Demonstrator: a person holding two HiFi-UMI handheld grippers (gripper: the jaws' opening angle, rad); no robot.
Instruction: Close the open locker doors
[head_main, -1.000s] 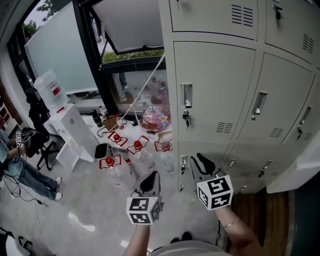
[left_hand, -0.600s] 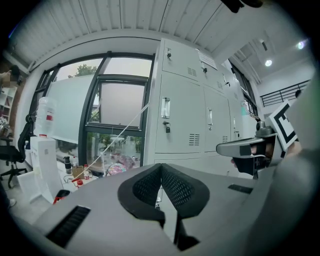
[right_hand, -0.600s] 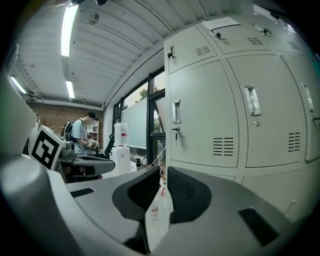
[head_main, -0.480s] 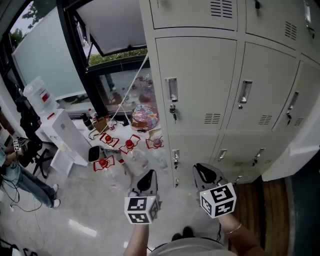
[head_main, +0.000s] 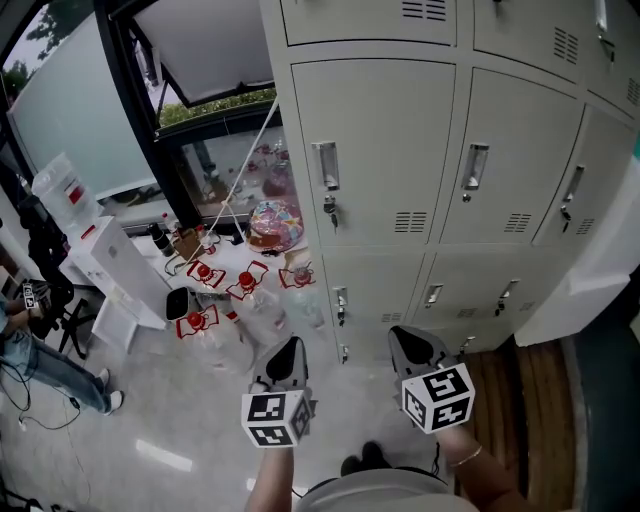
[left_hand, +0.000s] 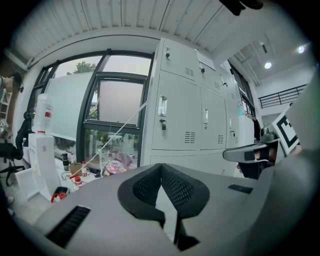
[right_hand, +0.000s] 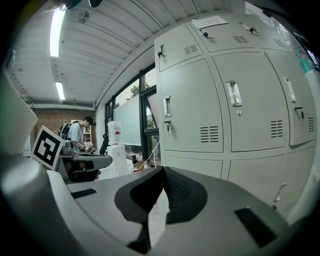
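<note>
Looking steeply down in the head view at a bank of pale grey lockers (head_main: 400, 150) spreading from twelve to three o'clock, standing upright with each door's long axis vertical and fronts facing the holder. Showing the doors in the near columns lying flush, with metal handles (head_main: 325, 165) running vertically near each door's left edge and a key hanging under the nearest. Leaning in at three o'clock, a pale slanted panel (head_main: 600, 270), possibly an open door, though not telling for sure.

Holding the left gripper (head_main: 288, 352) at six o'clock and the right gripper (head_main: 410, 345) at five o'clock, side by side and apart, both pointing toward twelve o'clock at the lowest locker row and stopping short of it. Extending both forearms forward from the bottom edge, marker cubes facing up. Clenching the left gripper (left_hand: 161, 172), jaws together on nothing in the left gripper view. Closing the right gripper (right_hand: 162, 175) fully, tips meeting, nothing between.

Leaving bare floor (head_main: 180, 430) at seven o'clock. Crowding nine to eleven o'clock with red-capped bottles (head_main: 245, 285), a white dispenser (head_main: 120, 270) and a dark window frame (head_main: 150, 110). Bordering a wooden strip (head_main: 530, 390) at four o'clock.
</note>
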